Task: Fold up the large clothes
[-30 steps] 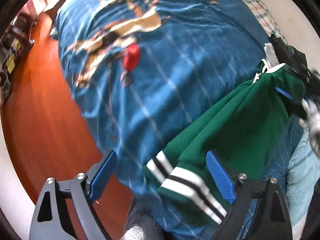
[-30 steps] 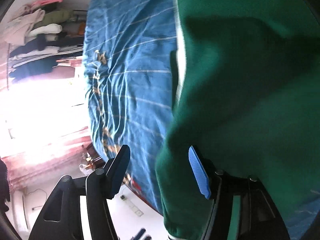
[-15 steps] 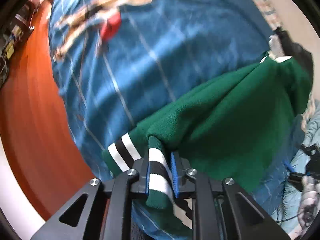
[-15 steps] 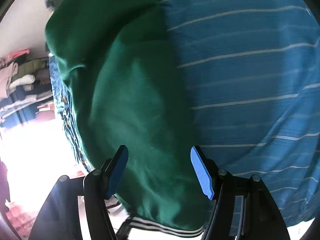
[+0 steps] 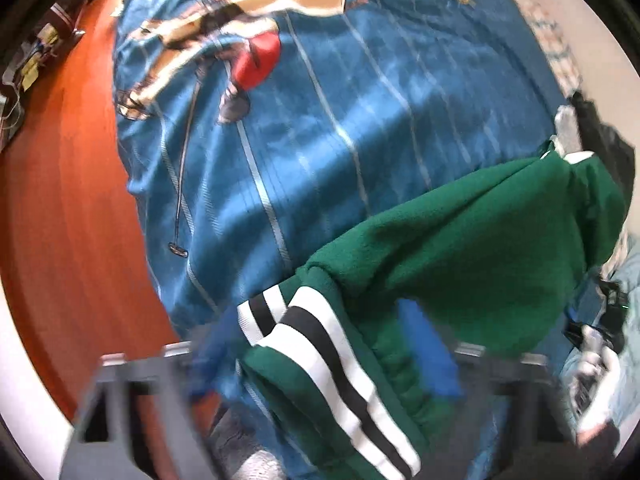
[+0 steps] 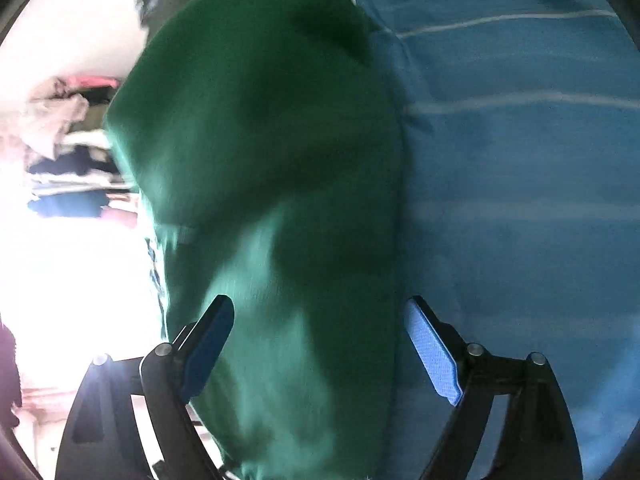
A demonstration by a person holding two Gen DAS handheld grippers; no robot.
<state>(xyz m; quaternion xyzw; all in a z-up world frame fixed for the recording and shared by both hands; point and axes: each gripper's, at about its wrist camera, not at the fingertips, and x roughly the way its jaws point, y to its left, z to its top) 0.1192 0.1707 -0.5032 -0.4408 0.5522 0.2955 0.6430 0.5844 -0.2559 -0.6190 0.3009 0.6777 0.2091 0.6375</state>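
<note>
— Where's the garment?

— The green sweater [image 5: 460,248] lies in a bunched heap on the blue bedspread [image 5: 360,120], toward the near right part of the bed as my left camera sees it. Its striped cuff [image 5: 320,360], white and black bands on green, sits nearest to me, right in front of my left gripper [image 5: 324,364].

— Are you holding that cuff?

— No. My left jaws are opening, blurred with the motion; the cuff lies between them, but the pads stand off it on either side.

— And your other hand?

— My right gripper [image 6: 320,352] hangs over the body of the sweater [image 6: 260,160]. Its jaws are opening too. The green cloth fills the gap between them, yet neither blue pad presses on it: the left pad sits at the cloth's edge, the right pad over bare bedspread [image 6: 520,160] just beside the sweater.

— What else is around?

— Red-brown wooden floor [image 5: 60,220] runs along the left of the bed. In the right camera, far left, a rack of hanging clothes [image 6: 68,152] shows against a very bright glare. The bedspread carries a printed figure with a red patch [image 5: 256,60] at its far end.
</note>
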